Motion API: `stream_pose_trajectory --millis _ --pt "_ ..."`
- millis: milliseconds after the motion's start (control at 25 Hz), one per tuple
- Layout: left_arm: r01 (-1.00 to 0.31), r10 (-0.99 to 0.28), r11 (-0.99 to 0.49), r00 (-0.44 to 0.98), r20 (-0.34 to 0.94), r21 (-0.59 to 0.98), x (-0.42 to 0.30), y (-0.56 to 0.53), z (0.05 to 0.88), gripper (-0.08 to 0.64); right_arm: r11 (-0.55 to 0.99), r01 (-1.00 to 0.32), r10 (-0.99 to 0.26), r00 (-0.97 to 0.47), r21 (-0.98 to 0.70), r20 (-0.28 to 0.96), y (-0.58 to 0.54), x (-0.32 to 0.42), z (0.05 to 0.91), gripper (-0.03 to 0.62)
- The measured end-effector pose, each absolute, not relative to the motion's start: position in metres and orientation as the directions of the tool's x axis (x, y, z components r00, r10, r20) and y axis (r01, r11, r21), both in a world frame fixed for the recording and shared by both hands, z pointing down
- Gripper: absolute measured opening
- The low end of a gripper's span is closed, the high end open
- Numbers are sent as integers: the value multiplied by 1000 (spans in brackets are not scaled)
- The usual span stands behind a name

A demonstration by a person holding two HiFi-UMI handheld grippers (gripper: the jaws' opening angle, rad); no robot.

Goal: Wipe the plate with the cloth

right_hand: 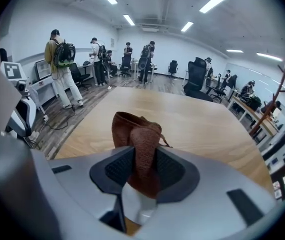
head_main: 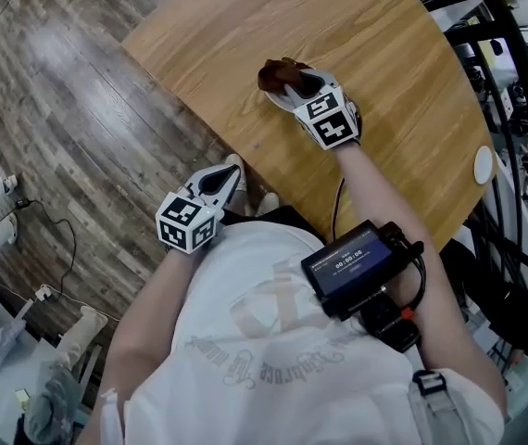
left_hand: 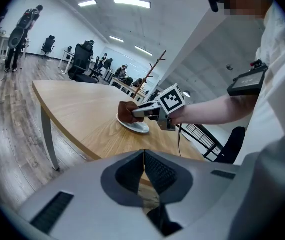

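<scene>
Right gripper (right_hand: 141,170) pinches nubbly brown cloth (right_hand: 135,133) over round white plate (left_hand: 140,129) — left gripper (left_hand: 144,175) jaws pressed together, empty, by wooden table (head_main: 384,44) near edge.

The cloth (right_hand: 137,134) was brown fabric with a rough, pebbled weave. The plate (left_hand: 140,129) looked like smooth, glossy white ceramic. The table (head_main: 366,44) was pale wood, smooth with a soft sheen, and the floor (head_main: 69,91) was faintly glossy grey-brown wood plank. The right gripper (right_hand: 136,166) and left gripper (left_hand: 144,173) had matt grey plastic shells and dark, finely ribbed pads (right_hand: 116,168).
</scene>
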State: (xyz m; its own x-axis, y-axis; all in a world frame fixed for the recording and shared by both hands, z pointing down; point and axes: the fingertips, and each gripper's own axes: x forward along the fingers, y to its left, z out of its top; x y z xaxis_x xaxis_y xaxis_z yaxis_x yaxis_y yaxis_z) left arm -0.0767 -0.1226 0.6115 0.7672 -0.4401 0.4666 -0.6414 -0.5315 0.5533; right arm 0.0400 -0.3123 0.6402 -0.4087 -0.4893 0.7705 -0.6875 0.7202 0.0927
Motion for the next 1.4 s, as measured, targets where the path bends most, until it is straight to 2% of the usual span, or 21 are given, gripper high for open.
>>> stream_pose_trajectory --millis 240,480,680,1040,1160,1400 --pt "-637 -437 -537 771 464 553 -74 -122 611 13 620 -769 -551 -284 157 785 -326 103 635 128" --pt "-624 -426 -549 781 456 556 -67 -121 614 14 562 -808 -536 -193 176 822 -298 155 641 127" --pt "-611 -412 -554 792 452 566 -66 -123 619 14 622 -770 -480 -230 143 847 -268 145 650 129" --pt "-635 -442 -538 773 455 555 -69 -120 608 14 764 -640 -435 -420 80 796 -298 58 625 129" --pt "-648 -453 -527 761 464 550 -75 -118 607 14 746 -662 -452 -427 70 783 -309 59 623 129" --pt "-644 -444 -535 765 467 547 -76 -119 608 14 608 -792 -493 -321 57 809 -313 111 636 129"
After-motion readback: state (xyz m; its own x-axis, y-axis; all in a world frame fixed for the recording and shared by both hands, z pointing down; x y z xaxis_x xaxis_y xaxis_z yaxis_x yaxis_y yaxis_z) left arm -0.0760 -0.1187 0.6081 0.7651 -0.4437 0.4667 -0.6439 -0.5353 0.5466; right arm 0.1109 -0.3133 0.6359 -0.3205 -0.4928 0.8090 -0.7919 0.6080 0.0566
